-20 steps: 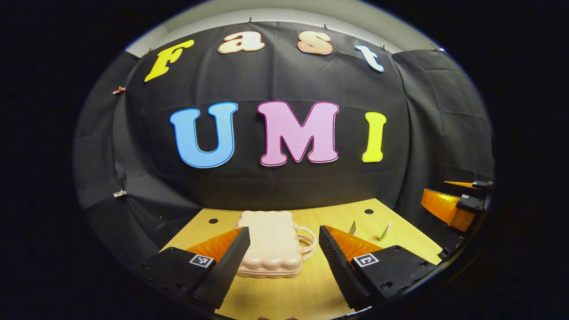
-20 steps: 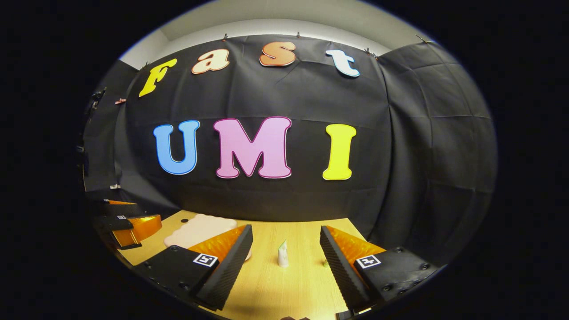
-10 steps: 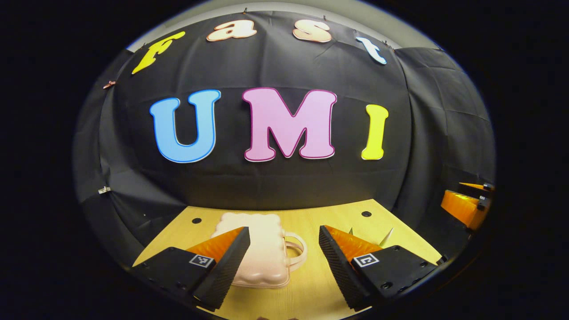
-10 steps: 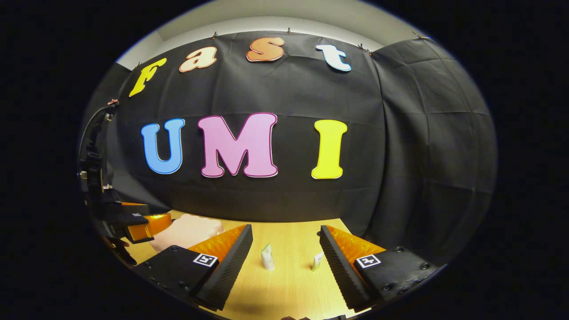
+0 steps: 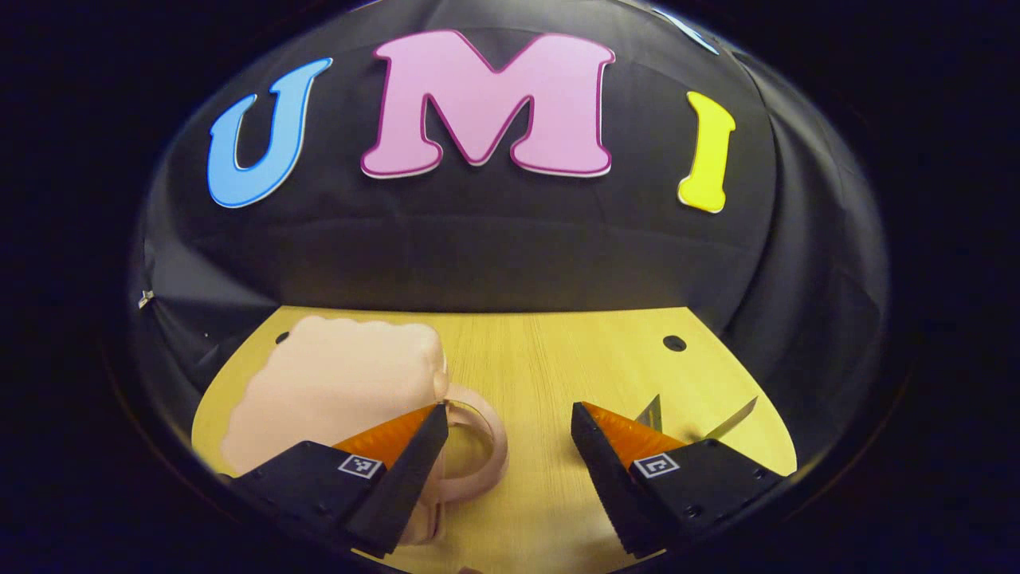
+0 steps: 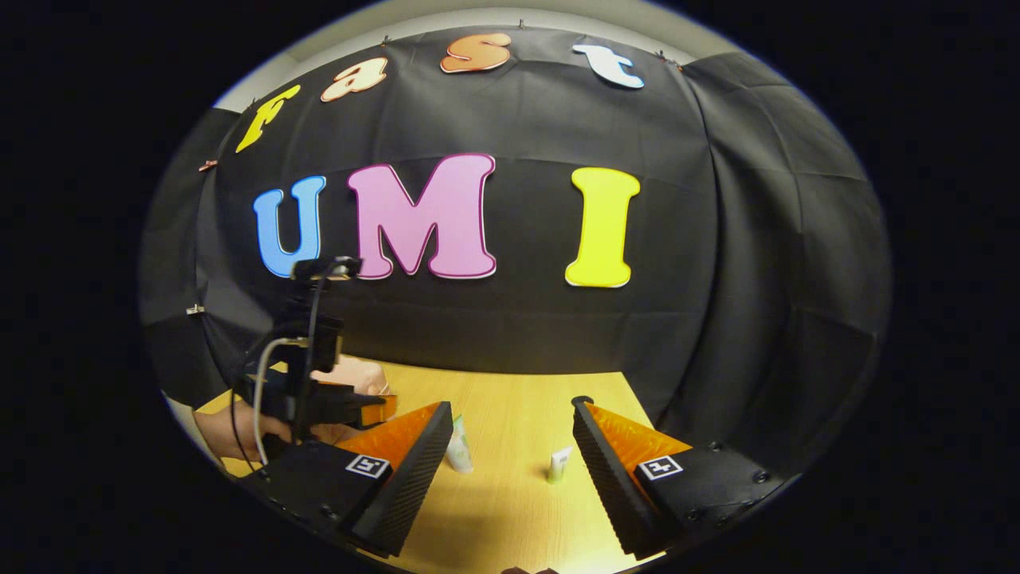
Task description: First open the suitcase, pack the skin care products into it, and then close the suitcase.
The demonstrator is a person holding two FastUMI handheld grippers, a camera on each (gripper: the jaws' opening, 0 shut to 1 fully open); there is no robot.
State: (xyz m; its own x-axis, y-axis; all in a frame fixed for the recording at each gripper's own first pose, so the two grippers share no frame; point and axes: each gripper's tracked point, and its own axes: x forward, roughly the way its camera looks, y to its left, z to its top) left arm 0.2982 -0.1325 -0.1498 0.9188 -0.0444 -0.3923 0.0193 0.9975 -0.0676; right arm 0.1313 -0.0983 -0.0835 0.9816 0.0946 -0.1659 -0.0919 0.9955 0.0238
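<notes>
Left tongs (image 5: pixel 506 438) spread wide, empty, over handle (image 5: pixel 478 446) of closed pink suitcase (image 5: pixel 335 391). Right tongs (image 6: pixel 510 438) likewise agape; two tubes (image 6: pixel 459 450) upright on bench (image 6: pixel 518 510) right of suitcase.

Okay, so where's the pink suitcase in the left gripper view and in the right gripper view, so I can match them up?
Left gripper view: the pink suitcase lies lower left on the wooden table, its ring handle by the left gripper.
Right gripper view: a small pink patch at far left, mostly behind the left gripper.
Shared landmark: the two skin care tubes, also at lower right in the left gripper view.
</notes>
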